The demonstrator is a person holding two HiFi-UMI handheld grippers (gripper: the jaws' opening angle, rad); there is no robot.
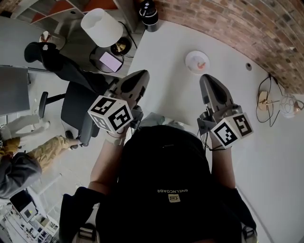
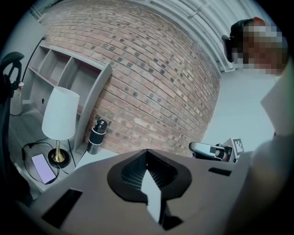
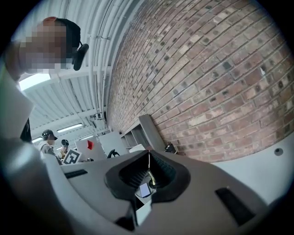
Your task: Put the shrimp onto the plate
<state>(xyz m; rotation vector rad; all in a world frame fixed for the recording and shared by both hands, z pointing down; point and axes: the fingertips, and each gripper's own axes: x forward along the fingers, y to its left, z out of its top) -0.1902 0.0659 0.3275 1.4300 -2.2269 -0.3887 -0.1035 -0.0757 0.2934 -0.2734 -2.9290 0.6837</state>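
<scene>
A small white plate [image 1: 196, 58] lies on the white table [image 1: 166, 52], far from me near the brick wall. A small orange-pink piece, seemingly the shrimp [image 1: 201, 64], lies on it. Both grippers are held up close to my chest, well short of the plate. My left gripper [image 1: 141, 76] points to the plate's left, and its jaws meet at the tip [image 2: 147, 153] with nothing between them. To the right, my right gripper [image 1: 205, 79] is also shut and empty [image 3: 148, 155]. Neither gripper view shows the plate.
A white lamp [image 1: 101, 27] and a phone [image 1: 110, 61] stand on a side table at the left. A black cylinder [image 1: 148, 12] stands at the table's far corner. Cables and a small fixture [image 1: 268, 102] lie at the right. An office chair [image 1: 78, 111] and seated people are at left.
</scene>
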